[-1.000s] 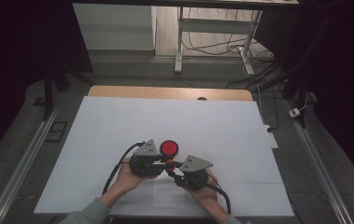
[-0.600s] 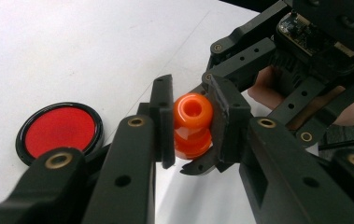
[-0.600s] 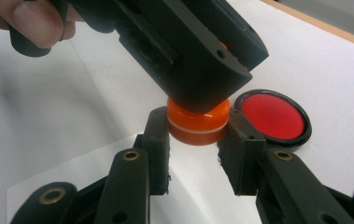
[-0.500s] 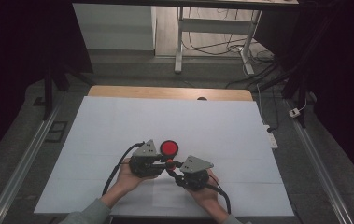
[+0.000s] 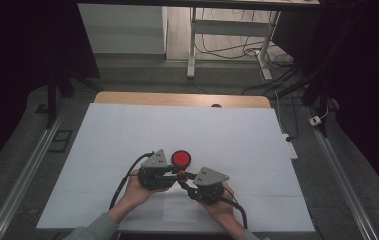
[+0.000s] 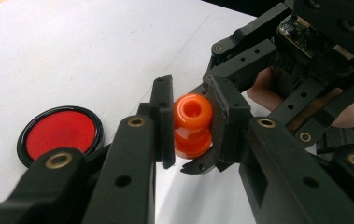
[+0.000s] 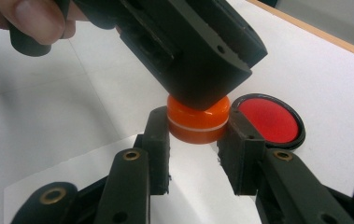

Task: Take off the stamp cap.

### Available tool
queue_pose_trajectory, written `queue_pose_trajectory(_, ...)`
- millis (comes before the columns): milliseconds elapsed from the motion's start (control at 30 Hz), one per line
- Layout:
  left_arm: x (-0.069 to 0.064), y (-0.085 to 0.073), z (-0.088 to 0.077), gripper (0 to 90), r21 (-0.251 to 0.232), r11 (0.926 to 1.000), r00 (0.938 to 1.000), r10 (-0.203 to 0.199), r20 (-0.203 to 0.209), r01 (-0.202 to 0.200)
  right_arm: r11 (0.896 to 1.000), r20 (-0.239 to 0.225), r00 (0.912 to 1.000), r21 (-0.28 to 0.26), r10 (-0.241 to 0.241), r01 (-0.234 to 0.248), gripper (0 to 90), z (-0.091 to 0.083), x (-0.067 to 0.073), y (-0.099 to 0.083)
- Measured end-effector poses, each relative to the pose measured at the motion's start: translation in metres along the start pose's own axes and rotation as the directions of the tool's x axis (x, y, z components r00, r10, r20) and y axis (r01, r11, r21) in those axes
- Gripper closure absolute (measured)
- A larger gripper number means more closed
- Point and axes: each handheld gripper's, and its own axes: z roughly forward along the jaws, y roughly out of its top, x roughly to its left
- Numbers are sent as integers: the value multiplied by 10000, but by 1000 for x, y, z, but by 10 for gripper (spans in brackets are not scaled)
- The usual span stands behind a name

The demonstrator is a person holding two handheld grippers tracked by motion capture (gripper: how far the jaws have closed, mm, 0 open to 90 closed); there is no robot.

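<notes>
White sheeting is covering the table (image 5: 127, 130), with dark floor and cables lying beyond its far edge. Near the front middle of the table, a small orange piece (image 6: 192, 125) is sitting between both grippers, raised just above the sheet. It is looking like two rounded halves stacked together, with a pale seam running around it and a hole in one end. The left gripper (image 6: 191, 126) is clamping it from two sides, pads pressing on it. The right gripper (image 7: 197, 128) is gripping the same piece, its jaws closing snugly on the lower half. Just beside them a red disc (image 5: 181, 159) with a black rim is lying flat on the sheet. Hands are holding both grippers from the near edge.
</notes>
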Motion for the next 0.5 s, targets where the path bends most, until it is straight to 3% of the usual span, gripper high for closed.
queue_pose_trajectory(500,0,0,0,720,39,10000,10000,1,30,-1,9999,58,9999,27,-121,121,648,0,1,0)
